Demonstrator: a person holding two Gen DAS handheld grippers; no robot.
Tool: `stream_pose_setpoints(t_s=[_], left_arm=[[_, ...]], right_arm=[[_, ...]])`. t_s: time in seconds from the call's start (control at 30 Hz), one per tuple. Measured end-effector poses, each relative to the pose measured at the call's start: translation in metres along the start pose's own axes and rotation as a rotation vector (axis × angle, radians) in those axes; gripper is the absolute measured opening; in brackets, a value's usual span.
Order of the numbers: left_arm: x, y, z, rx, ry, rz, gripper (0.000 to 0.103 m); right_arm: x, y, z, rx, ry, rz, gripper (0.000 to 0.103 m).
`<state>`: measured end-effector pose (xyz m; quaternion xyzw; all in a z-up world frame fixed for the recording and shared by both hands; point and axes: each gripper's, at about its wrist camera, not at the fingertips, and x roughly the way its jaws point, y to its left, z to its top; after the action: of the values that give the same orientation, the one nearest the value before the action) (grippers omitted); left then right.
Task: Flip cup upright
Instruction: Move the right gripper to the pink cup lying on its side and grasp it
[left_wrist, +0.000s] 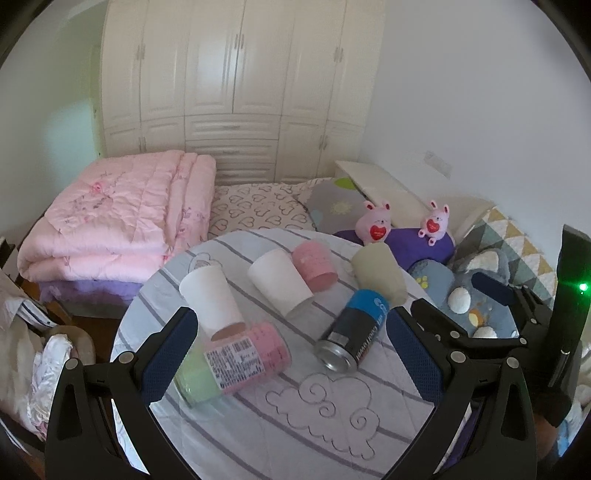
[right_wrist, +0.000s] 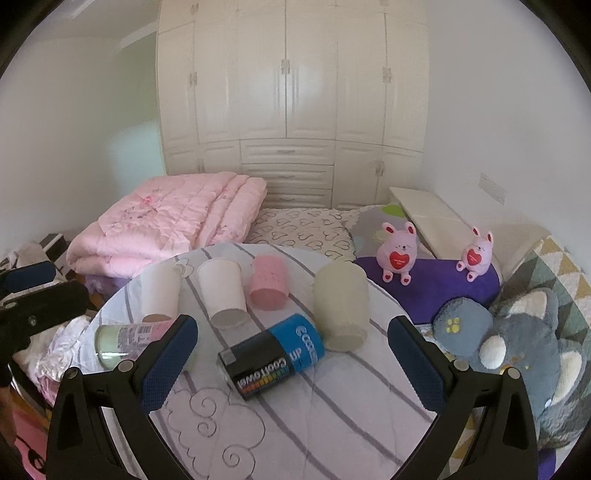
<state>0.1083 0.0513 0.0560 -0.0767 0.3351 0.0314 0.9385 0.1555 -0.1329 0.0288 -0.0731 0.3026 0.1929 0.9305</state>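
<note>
Several cups lie on their sides on a round table (left_wrist: 325, 424) with a striped cloth: two white paper cups (left_wrist: 212, 301) (left_wrist: 279, 282), a pink cup (left_wrist: 316, 264), a beige cup (left_wrist: 380, 275), a pink-and-green labelled cup (left_wrist: 236, 362) and a black-and-blue can (left_wrist: 354, 328). My left gripper (left_wrist: 291, 350) is open above the near table, empty. My right gripper (right_wrist: 291, 350) is open and empty, with the can (right_wrist: 273, 358) between its fingers' line of sight. The beige cup (right_wrist: 341, 306) lies just beyond. The right gripper also shows in the left wrist view (left_wrist: 461, 306).
A bed lies behind the table with a folded pink quilt (left_wrist: 118, 225), two pink plush rabbits (right_wrist: 399, 253) on a purple cushion and a grey plush toy (right_wrist: 524, 347) at the right. A white wardrobe (right_wrist: 291, 103) fills the back wall. Clutter sits at the left (left_wrist: 33, 354).
</note>
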Motion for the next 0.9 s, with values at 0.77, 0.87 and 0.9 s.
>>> stream_pose_setpoints(t_s=[0.77, 0.87, 0.9], left_arm=[[0.100, 0.036, 0.051, -0.066, 0.062, 0.063, 0.103], [0.108, 0.040, 0.051, -0.071, 0.071, 0.042, 0.103], [0.111, 0.040, 0.051, -0.072, 0.074, 0.038, 0.103]], right_arm=[[0.180, 0.009, 0.064, 0.074, 0.319, 0.116, 0.103], [0.200, 0.008, 0.065, 0.090, 0.345, 0.109, 0.103], [0.204, 0.007, 0.065, 0.094, 0.354, 0.107, 0.103]])
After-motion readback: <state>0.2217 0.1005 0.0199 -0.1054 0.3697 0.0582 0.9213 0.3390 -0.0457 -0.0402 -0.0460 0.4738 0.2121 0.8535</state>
